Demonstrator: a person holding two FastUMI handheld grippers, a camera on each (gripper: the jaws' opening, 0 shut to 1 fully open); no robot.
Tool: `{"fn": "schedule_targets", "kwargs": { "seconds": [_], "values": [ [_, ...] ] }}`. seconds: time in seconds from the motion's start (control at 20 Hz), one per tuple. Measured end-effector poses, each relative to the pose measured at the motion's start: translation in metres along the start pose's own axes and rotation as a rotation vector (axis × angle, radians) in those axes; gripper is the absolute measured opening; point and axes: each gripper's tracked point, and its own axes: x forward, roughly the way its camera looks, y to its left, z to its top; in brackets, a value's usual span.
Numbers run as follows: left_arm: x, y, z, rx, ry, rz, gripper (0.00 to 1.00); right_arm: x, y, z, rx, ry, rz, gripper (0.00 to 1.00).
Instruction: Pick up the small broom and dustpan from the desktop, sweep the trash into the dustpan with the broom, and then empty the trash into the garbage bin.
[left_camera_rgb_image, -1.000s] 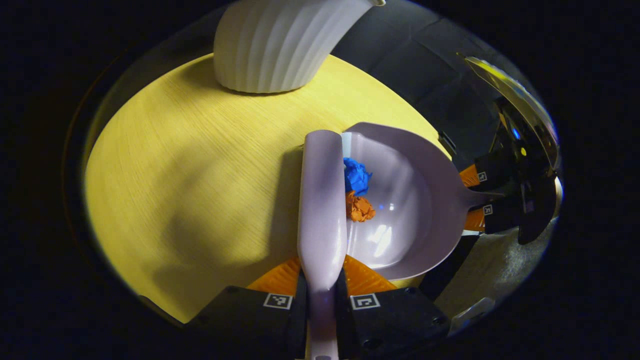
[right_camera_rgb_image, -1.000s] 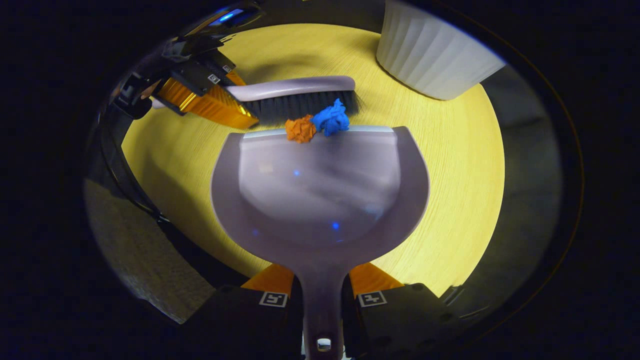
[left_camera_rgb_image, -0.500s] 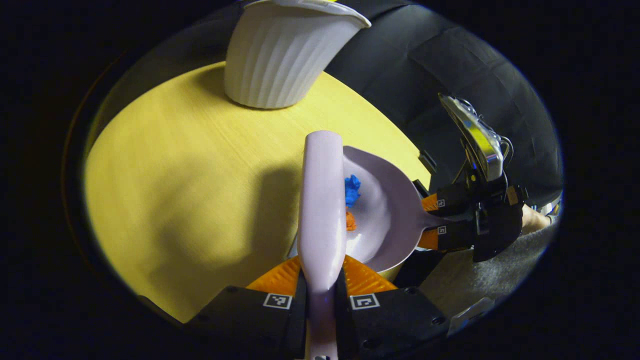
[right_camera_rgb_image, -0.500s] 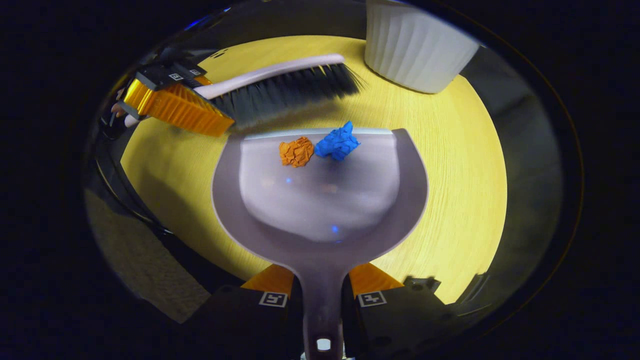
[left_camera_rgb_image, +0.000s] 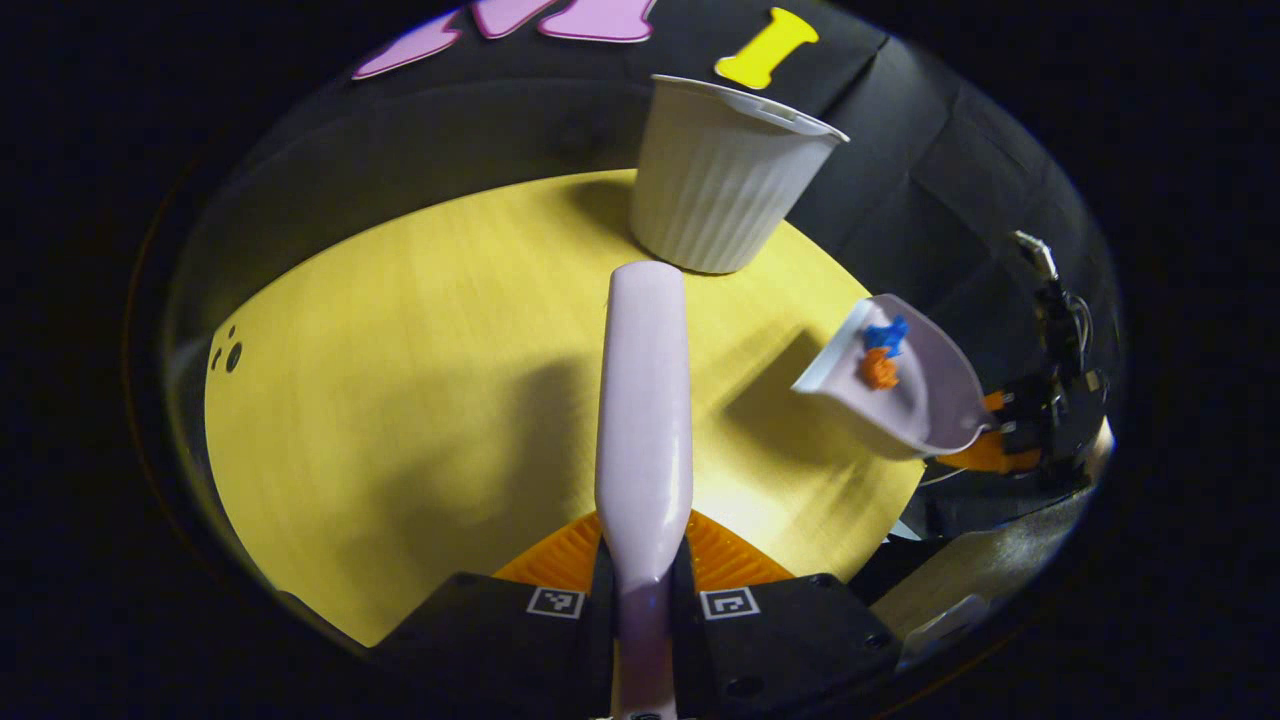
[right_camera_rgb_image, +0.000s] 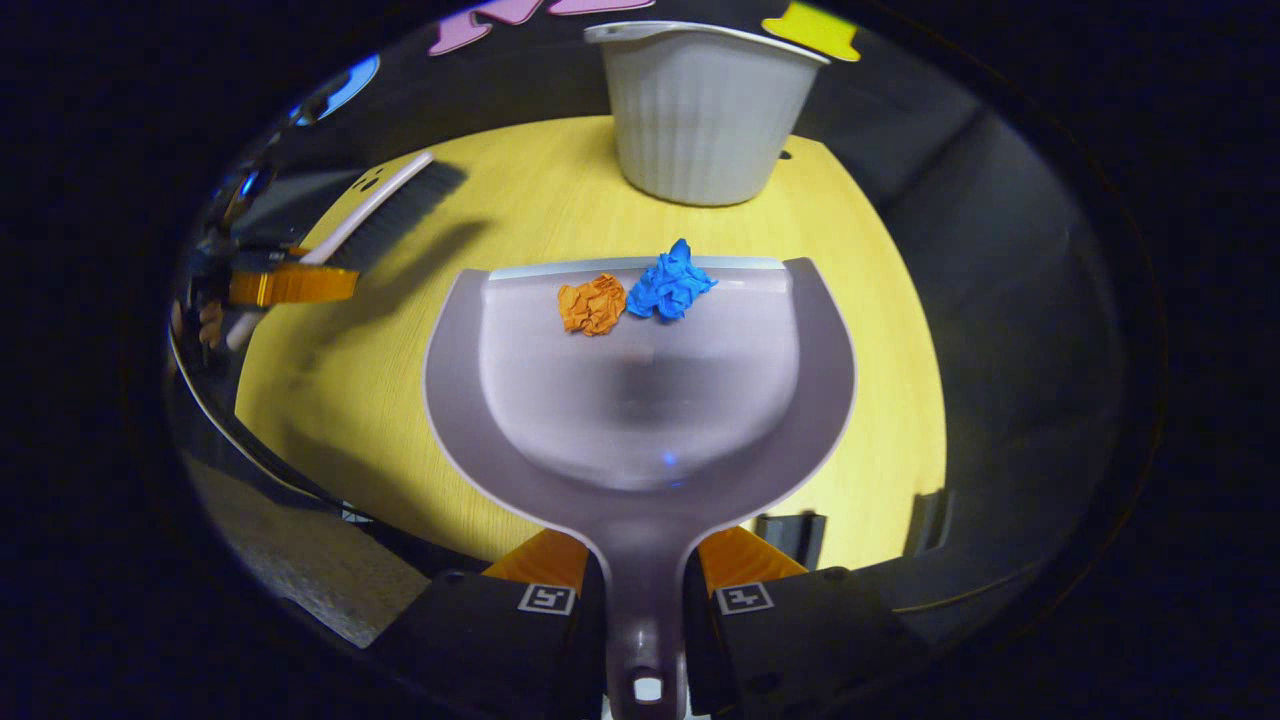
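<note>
Booth dim, light from above pools on yellow tabletop (left_camera_rgb_image: 400, 400). Soft dark shadows beside broom (left_camera_rgb_image: 645, 400) and under dustpan (right_camera_rgb_image: 640, 400). Faint blue glint on dustpan floor. Strong fisheye bending at edges; periphery murky, slightly blurred.

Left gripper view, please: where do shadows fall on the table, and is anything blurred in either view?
Left gripper view: soft shadows lie on the table beside the broom and under the raised dustpan. Right gripper view: the dustpan's pan looks smeared; the distant broom is soft.

My 2 cameras look down their fingers from above the table (left_camera_rgb_image: 400, 380), sharing the bin (right_camera_rgb_image: 700, 120).
</note>
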Motion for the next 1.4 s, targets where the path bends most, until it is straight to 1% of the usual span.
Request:
{"fn": "schedule_targets", "kwargs": {
  "seconds": [0.1,0.25,0.3,0.4,0.55,0.6,0.85,0.9,0.95,1.1,1.15,1.2,1.3,1.4],
  "values": [
    [0.004,-0.003,-0.003,-0.006,0.01,0.018,0.27,-0.026,-0.001,0.009,0.028,0.002,-0.021,0.36],
    [0.014,-0.006,0.0,-0.006,0.023,0.012,0.28,-0.037,0.016,0.016,0.065,-0.006,-0.032,0.36],
    [0.017,-0.006,0.001,-0.014,0.028,0.001,0.29,-0.038,0.017,0.014,0.073,-0.015,-0.026,0.36],
    [0.017,0.005,0.004,-0.025,0.037,-0.014,0.28,-0.036,0.01,0.008,0.091,-0.027,-0.017,0.36],
    [0.016,0.004,-0.002,-0.023,0.022,-0.007,0.29,-0.03,0.01,0.009,0.149,-0.056,0.005,0.36],
    [0.013,0.005,-0.004,-0.025,0.018,-0.003,0.28,-0.026,0.011,0.007,0.163,-0.068,0.008,0.36],
    [0.007,0.01,-0.02,-0.064,0.009,0.018,0.28,-0.016,0.015,0.003,0.163,-0.128,-0.041,0.36],
    [0.006,0.011,-0.025,-0.068,0.01,0.025,0.27,-0.016,0.016,0.004,0.153,-0.132,-0.048,0.41],
    [0.005,0.012,-0.03,-0.074,0.011,0.03,0.26,-0.013,0.013,0.003,0.134,-0.132,-0.058,0.36],
    [0.0,0.013,-0.04,-0.106,0.013,0.035,0.28,-0.015,0.008,0.003,0.086,-0.113,-0.116,0.36],
    [-0.001,0.013,-0.043,-0.113,0.009,0.04,0.28,-0.02,0.005,0.002,0.064,-0.099,-0.136,0.41],
    [-0.002,0.014,-0.042,-0.118,0.003,0.047,0.29,-0.024,0.004,0.0,0.041,-0.081,-0.157,0.36],
    [-0.003,0.014,-0.043,-0.123,-0.007,0.053,0.28,-0.029,-0.001,0.009,-0.034,-0.047,-0.211,0.36],
    [-0.004,0.014,-0.045,-0.133,-0.012,0.056,0.28,-0.044,-0.004,0.014,-0.125,-0.009,-0.271,0.36]
  ]
}}
